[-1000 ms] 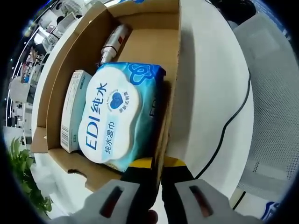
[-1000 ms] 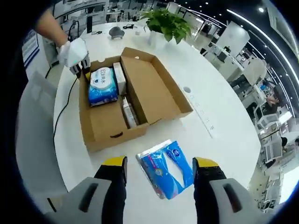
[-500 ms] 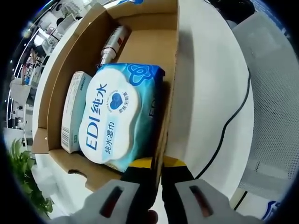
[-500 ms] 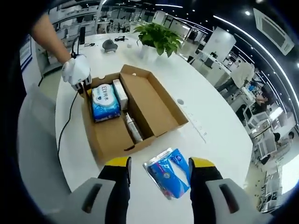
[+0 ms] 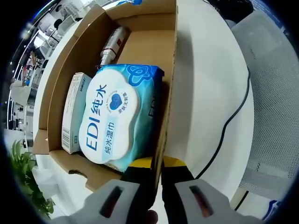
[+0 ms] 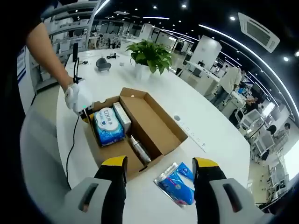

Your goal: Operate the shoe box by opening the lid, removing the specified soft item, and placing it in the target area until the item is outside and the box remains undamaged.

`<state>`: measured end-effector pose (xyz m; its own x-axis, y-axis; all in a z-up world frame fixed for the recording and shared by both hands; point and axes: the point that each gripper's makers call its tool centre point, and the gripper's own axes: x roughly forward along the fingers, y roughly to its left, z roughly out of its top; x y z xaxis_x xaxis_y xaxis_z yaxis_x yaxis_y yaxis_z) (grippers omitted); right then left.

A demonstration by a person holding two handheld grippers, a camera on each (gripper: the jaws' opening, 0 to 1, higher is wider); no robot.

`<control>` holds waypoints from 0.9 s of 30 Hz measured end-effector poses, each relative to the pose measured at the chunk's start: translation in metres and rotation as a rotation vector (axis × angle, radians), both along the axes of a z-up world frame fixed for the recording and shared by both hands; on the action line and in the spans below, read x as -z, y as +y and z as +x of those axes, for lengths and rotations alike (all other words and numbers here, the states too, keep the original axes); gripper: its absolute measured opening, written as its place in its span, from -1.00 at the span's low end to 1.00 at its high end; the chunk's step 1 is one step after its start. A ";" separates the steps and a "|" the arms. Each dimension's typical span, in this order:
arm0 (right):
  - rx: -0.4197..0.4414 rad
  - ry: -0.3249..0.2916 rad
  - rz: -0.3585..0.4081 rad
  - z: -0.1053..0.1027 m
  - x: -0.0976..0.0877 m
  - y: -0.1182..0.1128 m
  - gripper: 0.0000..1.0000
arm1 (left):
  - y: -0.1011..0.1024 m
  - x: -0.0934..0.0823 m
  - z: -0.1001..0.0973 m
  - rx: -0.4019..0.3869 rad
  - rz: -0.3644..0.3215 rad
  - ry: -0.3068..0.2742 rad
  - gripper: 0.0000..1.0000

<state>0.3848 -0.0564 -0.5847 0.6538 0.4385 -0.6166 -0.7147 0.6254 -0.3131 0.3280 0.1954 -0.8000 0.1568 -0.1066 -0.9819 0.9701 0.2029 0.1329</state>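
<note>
The open cardboard shoe box holds a blue-and-white EDI wet-wipes pack, a slim white carton and a small bottle. My left gripper is shut on the box's near side wall beside the wipes. In the right gripper view the box lies on the white table with its lid flat open, and a gloved hand holds the left gripper at its corner. A blue soft tissue pack rests on the table outside the box. Above it my right gripper is open and holds nothing.
A black cable runs over the round white table past a grey mesh chair. A potted plant and a grey object stand at the table's far side. Office desks lie beyond.
The right gripper view has risen and pulled back, so the box and the blue pack look smaller. The left gripper keeps its hold on the box wall.
</note>
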 end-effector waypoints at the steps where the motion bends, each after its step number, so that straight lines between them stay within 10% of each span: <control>1: 0.001 -0.008 0.002 -0.002 0.000 0.002 0.22 | 0.000 0.000 0.000 0.005 0.000 -0.001 -0.93; 10: 0.167 0.048 0.194 -0.013 0.001 0.014 0.20 | 0.000 0.001 0.001 0.000 -0.002 -0.003 -0.92; 16: 0.220 0.063 0.368 -0.011 -0.005 0.026 0.73 | 0.001 0.000 0.000 0.001 -0.003 -0.008 -0.92; 27: 0.213 -0.002 0.238 -0.011 -0.002 0.032 0.31 | 0.001 0.001 0.000 0.006 -0.007 -0.007 -0.92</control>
